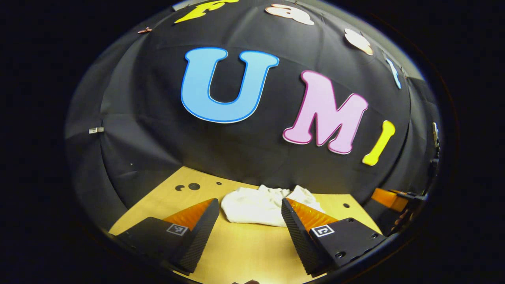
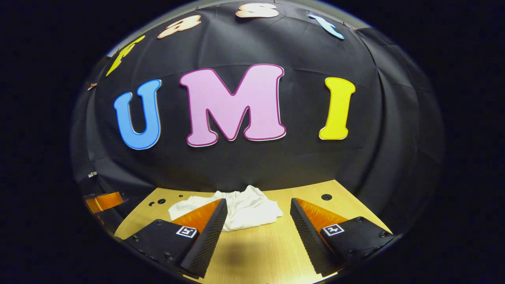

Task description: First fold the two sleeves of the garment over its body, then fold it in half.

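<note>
A white garment [image 1: 260,206] lies crumpled in a heap on the wooden table [image 1: 244,248], near the far edge by the black cloth wall. My left gripper [image 1: 249,225] hovers above the table on the near side of the heap, open, with nothing between its fingers. In the right gripper view the same white garment [image 2: 240,211] sits ahead and a little left. My right gripper [image 2: 258,227] is open too, short of the cloth, its left finger [image 2: 205,232] overlapping the heap's near edge in the image. At far right of the left gripper view an orange part of the other gripper [image 1: 390,199] shows.
The tabletop has small round holes near its far corners [image 1: 193,186] [image 2: 326,197]. The black cloth wall closes off the table's far side right behind the garment. An orange part of the other gripper [image 2: 103,201] shows at the far left of the right gripper view.
</note>
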`<action>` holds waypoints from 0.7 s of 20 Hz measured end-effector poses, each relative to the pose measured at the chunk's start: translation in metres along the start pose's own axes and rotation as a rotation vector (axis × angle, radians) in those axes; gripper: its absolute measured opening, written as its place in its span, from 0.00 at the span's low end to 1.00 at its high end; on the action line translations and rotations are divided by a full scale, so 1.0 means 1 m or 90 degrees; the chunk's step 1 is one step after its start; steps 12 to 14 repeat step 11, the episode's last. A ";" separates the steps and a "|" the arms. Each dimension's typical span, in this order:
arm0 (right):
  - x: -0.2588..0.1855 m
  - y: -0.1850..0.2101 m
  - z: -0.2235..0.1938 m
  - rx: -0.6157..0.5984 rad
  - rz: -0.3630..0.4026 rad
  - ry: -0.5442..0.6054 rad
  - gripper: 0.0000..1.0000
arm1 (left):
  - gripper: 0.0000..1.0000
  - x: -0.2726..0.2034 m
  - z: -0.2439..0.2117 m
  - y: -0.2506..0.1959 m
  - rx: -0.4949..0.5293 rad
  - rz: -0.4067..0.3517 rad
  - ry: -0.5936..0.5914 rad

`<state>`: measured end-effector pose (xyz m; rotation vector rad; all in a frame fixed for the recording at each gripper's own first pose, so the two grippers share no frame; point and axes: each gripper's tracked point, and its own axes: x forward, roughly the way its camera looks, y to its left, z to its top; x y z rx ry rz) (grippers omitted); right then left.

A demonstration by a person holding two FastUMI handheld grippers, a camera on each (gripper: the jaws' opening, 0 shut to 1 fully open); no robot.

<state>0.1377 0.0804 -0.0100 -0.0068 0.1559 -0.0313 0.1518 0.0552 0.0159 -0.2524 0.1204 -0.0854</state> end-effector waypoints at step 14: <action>-0.105 0.056 -0.058 -0.041 0.084 0.044 0.98 | 0.97 -0.127 -0.037 0.021 0.029 0.025 -0.048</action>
